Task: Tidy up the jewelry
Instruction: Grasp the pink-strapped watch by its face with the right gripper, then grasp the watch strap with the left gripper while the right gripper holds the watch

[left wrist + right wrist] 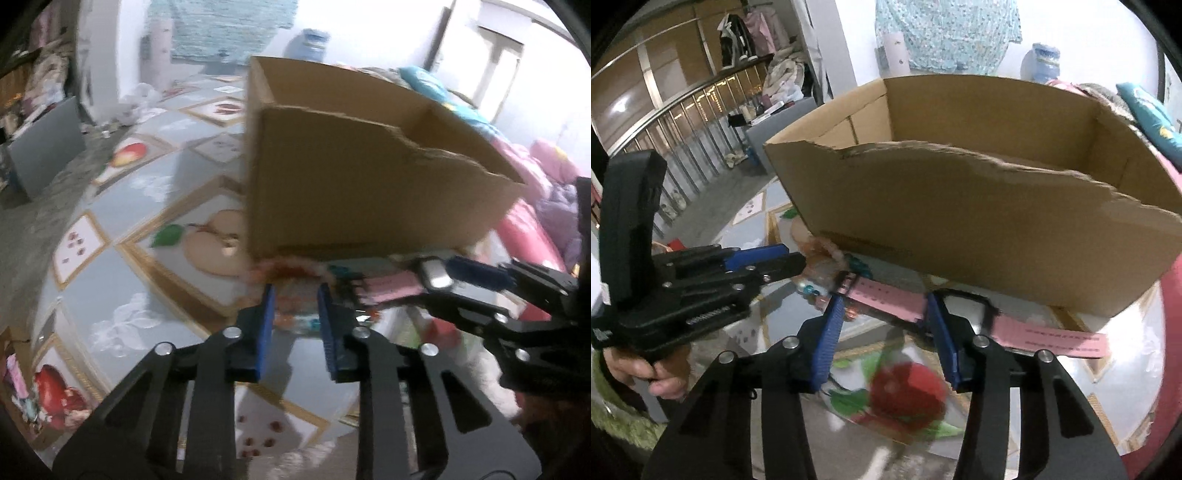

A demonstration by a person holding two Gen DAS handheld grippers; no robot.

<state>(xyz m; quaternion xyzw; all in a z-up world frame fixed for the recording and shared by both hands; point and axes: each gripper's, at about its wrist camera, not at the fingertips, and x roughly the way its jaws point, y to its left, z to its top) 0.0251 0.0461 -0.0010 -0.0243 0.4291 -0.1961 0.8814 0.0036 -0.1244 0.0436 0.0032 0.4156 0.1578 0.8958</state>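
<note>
Your left hand-held gripper [295, 301] hangs low over the worktop [147, 280], its blue pads [266, 321] spread apart with nothing between them. Just past the fingertips lies a blurred beaded bracelet [291, 271], reddish and pale, right at the foot of the cardboard box [354, 192]. From the right wrist view the same bracelet [822, 264] shows next to a few teal beads [858, 265], and your left hand-held gripper [798, 258] points at it from the side, its tips just beside the beads.

Your right hand-held gripper [886, 317] is also spread wide. A pink watch [886, 301] lies flat on the worktop [783, 325] across the gap between the pads; its strap runs from a dark buckle near the bracelet, past the black-rimmed watch face [964, 310] by the right-side pad, and out to a free strap end. Whether the pads touch the strap you cannot tell, as the picture is smeared there. In the left wrist view your right hand-held gripper [439, 273] reaches in from the right over the pink watch [391, 288], and the silver watch face [437, 275] shows at its tips.

The box stands open at the top, its near wall torn to a ragged edge, and sits just behind the jewelry on the worktop, which is covered with a glossy fruit-patterned cloth. Your hand [646, 373] grips the left handle at the lower left of the right wrist view.
</note>
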